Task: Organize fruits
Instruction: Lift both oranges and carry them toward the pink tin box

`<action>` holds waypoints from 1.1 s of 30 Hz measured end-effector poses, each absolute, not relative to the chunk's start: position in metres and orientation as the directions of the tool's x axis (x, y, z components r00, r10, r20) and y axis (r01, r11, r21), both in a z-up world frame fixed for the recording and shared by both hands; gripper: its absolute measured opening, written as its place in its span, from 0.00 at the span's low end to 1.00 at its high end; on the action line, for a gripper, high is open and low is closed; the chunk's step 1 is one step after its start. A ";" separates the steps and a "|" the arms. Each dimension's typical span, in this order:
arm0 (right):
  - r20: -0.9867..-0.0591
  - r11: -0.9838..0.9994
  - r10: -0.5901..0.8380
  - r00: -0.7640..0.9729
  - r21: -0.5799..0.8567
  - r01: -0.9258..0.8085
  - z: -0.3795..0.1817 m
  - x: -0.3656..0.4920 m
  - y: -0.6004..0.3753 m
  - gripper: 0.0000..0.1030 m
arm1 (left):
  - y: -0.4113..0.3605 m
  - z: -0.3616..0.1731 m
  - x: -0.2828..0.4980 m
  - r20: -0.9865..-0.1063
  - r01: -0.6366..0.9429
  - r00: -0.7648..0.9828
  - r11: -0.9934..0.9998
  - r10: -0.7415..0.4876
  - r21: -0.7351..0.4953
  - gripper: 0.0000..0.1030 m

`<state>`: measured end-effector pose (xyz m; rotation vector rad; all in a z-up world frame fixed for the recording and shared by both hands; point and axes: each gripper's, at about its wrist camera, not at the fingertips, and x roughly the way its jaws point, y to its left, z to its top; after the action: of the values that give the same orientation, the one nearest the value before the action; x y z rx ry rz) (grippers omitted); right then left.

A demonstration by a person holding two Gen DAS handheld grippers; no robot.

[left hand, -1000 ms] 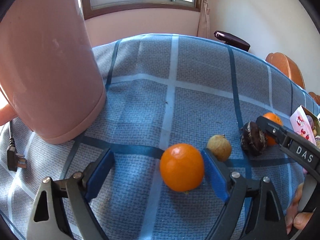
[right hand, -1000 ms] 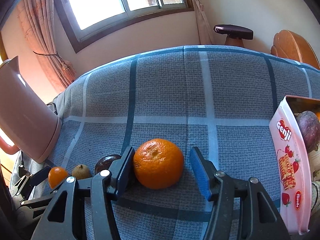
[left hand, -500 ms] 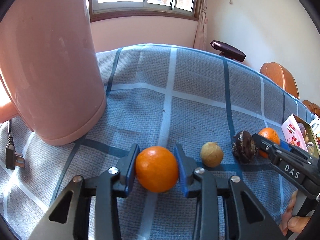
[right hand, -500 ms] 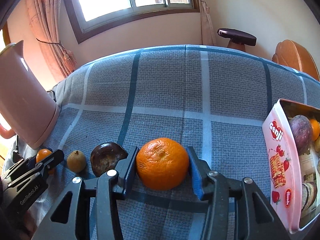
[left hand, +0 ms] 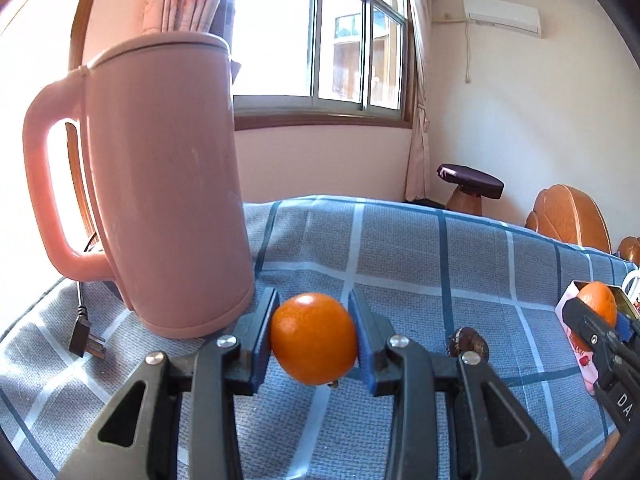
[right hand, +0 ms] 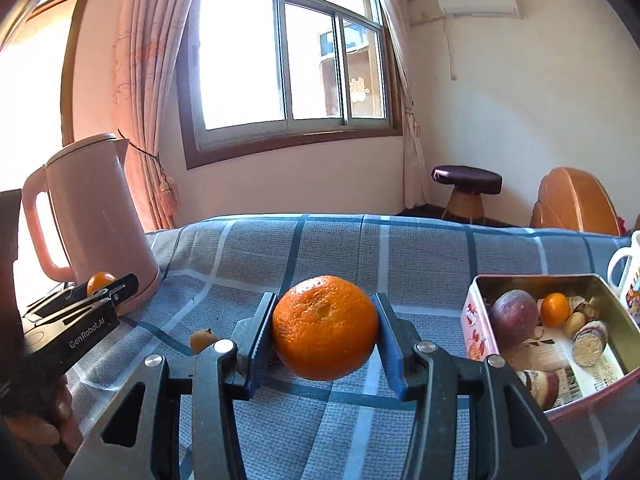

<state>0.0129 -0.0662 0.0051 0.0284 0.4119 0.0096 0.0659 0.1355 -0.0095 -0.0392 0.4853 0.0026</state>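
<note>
My left gripper (left hand: 313,338) is shut on a small smooth orange (left hand: 313,338) and holds it above the blue checked cloth. My right gripper (right hand: 325,334) is shut on a larger dimpled orange (right hand: 325,333), also lifted off the cloth. A dark wrinkled fruit (left hand: 468,342) lies on the cloth to the right of my left gripper. A small yellow-brown fruit (right hand: 203,339) lies left of my right gripper. The open tin box (right hand: 536,280) at the right holds several fruits.
A tall pink kettle (left hand: 160,184) stands at the left on the cloth, its plug (left hand: 85,340) lying beside it. A white mug (right hand: 626,276) stands behind the tin. A stool (right hand: 466,188) and wooden chairs are beyond the table.
Both grippers, shut on their oranges half a second ago, have lifted them off the cloth and tilted up, so the window and walls now show.
</note>
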 end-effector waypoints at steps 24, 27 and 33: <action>-0.349 0.999 -0.010 0.937 -0.037 -0.003 0.006 -0.032 -0.072 0.48 | 0.092 -0.002 0.026 -0.408 -0.007 0.913 1.000 0.015 0.023 0.36; -0.349 0.999 -0.010 0.937 -0.034 -0.003 0.006 -0.036 -0.076 0.48 | 0.086 -0.002 0.021 -0.405 -0.009 0.914 1.000 0.017 0.022 0.36; -0.344 0.999 -0.009 0.939 -0.043 -0.006 0.006 -0.047 -0.085 0.48 | 0.071 -0.002 0.013 -0.417 0.003 0.909 1.000 0.004 0.016 0.36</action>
<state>-0.0467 -0.0848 0.0056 -0.0433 0.3518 -0.0013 0.0129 0.0715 -0.0020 0.0161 0.4302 0.0005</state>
